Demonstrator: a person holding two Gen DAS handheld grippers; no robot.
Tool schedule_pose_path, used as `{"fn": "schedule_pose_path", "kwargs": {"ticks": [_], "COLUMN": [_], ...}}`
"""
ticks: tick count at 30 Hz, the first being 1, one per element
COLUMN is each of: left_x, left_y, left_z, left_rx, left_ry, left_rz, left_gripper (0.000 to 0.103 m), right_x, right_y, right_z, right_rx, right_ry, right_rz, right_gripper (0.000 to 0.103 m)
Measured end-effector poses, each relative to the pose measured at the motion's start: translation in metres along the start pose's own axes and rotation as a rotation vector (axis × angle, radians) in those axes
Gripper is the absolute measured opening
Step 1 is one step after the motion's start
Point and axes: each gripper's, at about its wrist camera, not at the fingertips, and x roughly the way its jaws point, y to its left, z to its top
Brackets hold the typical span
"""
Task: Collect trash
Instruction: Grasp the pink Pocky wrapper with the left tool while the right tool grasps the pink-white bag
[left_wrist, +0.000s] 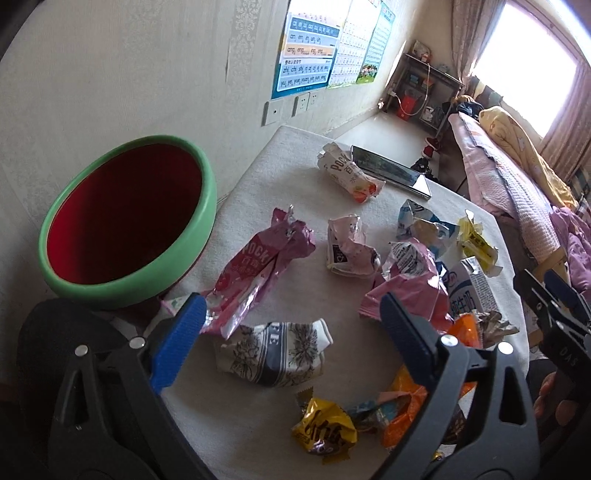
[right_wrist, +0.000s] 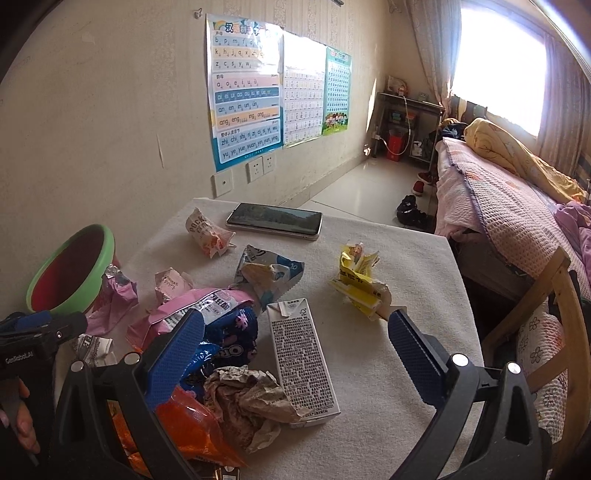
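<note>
Many wrappers lie scattered on the desk (left_wrist: 258, 173), none yet binned (bin (left_wrist: 125, 218) sits at the desk's left edge). Left tongs (left_wrist: 291, 317) are held wide open above the floral wrapper (left_wrist: 273, 350); right tongs (right_wrist: 295, 332) are likewise open, empty. Approach step judged; descent and closing needed next.

Left hand-held gripper (left_wrist: 291, 325) hangs spread above a crumpled floral wrapper (left_wrist: 273, 352) beside the green-rimmed bin (left_wrist: 125, 218).
</note>
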Motion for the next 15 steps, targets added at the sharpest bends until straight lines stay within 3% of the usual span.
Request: {"fn": "schedule_pose_path", "kwargs": {"ticks": [4, 6, 8, 15], "left_x": [0.023, 0.04, 0.055, 0.089], "left_y": [-0.006, -0.006, -0.006, 0.0], "left_z": [0.023, 0.032, 0.036, 0.032], "left_rx": [0.122, 0.154, 0.18, 0.206], "left_ry": [0.046, 0.098, 0.14, 0.25], "left_rz": [0.007, 0.002, -0.005, 0.003], "left_gripper": [0.07, 0.052, 0.044, 0.042], "right_x": [0.007, 0.011, 0.014, 0.026], "right_y": [-0.005, -0.007, -0.006, 0.005], "right_z": [0.006, 0.008, 0.009, 0.018], "right_rx": [0.063, 0.098, 0.122, 0.17], "right_ry": [0.06, 0.094, 0.124, 0.224], "right_rz": [0.104, 0.148, 0.184, 0.306], "right_gripper": [0.096, 0.096, 0.096, 0.084]}}
